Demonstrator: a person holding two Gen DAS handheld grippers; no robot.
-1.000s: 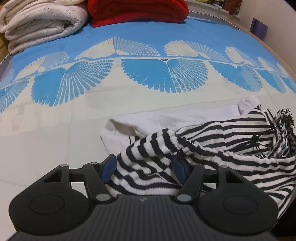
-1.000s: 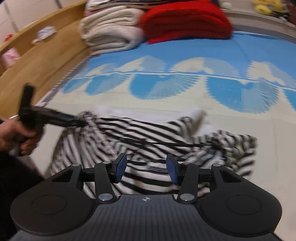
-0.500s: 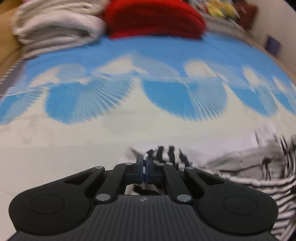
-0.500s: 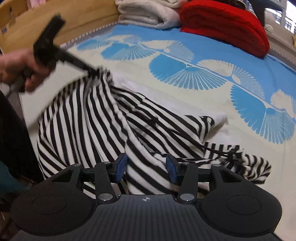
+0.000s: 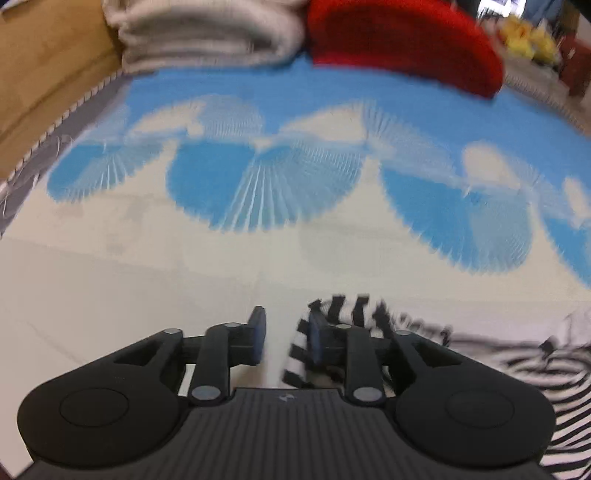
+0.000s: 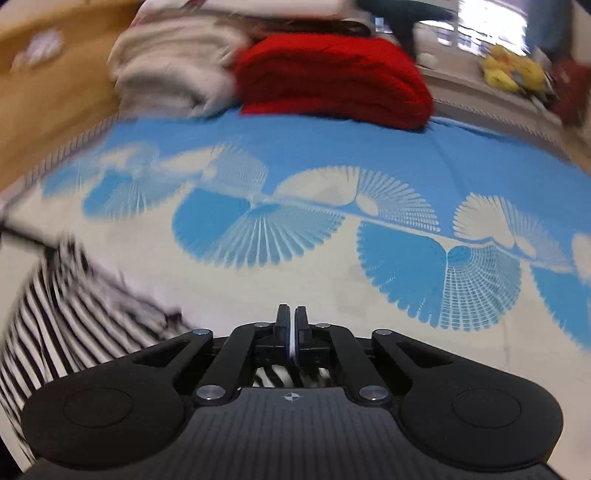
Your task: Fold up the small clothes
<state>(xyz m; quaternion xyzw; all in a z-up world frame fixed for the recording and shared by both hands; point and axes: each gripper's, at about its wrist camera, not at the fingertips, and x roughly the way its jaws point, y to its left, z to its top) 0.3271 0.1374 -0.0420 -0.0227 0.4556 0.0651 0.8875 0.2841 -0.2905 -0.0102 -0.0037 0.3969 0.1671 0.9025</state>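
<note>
A black-and-white striped garment [image 5: 517, 369] lies on the bed's blue and cream sheet [image 5: 258, 206]. In the left wrist view my left gripper [image 5: 286, 338] is open; a fold of the striped cloth drapes over its right finger [image 5: 316, 341]. In the right wrist view my right gripper [image 6: 291, 332] is shut on an edge of the striped garment, which shows under the jaws and spreads away to the left [image 6: 74, 317]. The frames are blurred.
A folded cream blanket [image 5: 207, 33] and a folded red blanket [image 5: 402, 44] lie at the head of the bed. A wooden bed frame [image 5: 48, 74] runs along the left. Yellow soft toys [image 6: 513, 70] sit on a ledge at the back right.
My left gripper, shut on the garment half a second ago, has opened. My right gripper, open before, has shut on the garment's edge. Both views have swung across the bed.
</note>
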